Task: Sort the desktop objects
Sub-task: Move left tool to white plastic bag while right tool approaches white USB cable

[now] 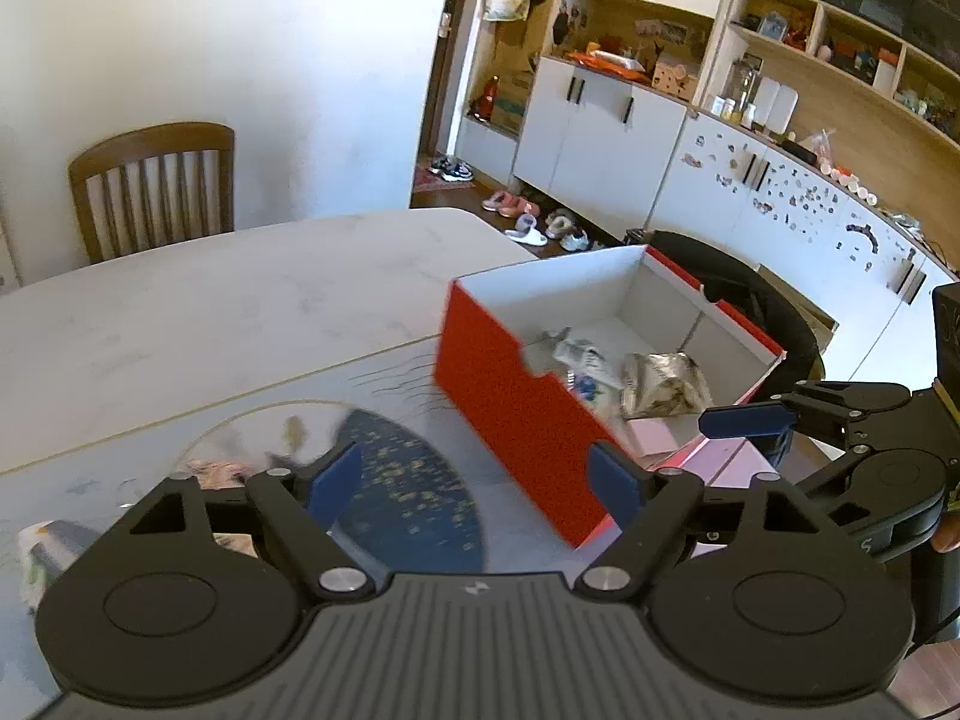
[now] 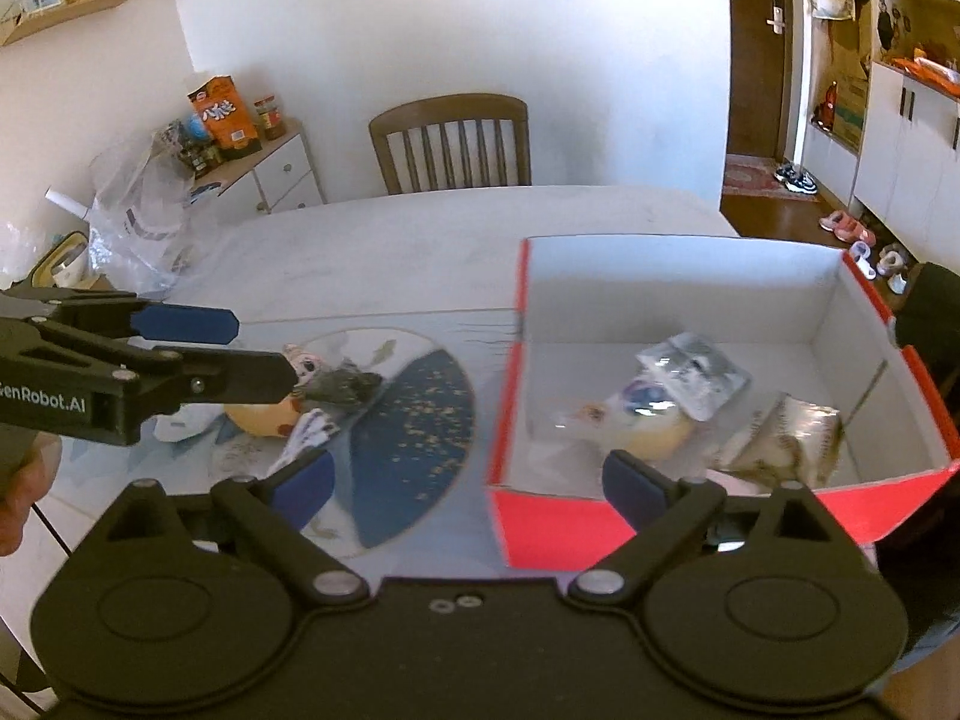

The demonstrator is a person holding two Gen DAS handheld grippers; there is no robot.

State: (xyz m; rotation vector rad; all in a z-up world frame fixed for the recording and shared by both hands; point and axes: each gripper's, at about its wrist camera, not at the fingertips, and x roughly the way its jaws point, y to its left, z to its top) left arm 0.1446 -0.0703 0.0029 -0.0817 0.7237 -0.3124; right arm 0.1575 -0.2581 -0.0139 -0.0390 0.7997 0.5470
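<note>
Nearest, the right gripper (image 2: 467,491) has its jaws spread wide and empty, straddling the near left corner of the red box (image 2: 558,531). Left of the box the left gripper (image 1: 480,483) also hangs open, gripping nothing, above the blue-and-gold mat (image 2: 414,420) on the bench (image 2: 384,240). Inside the box lie a silver packet (image 2: 696,381), a yellowish toy (image 2: 636,426) and a crinkled foil bag (image 2: 780,441). More small items (image 2: 312,390) are heaped left of the box. Beyond it stands a wooden chair (image 2: 450,141).
</note>
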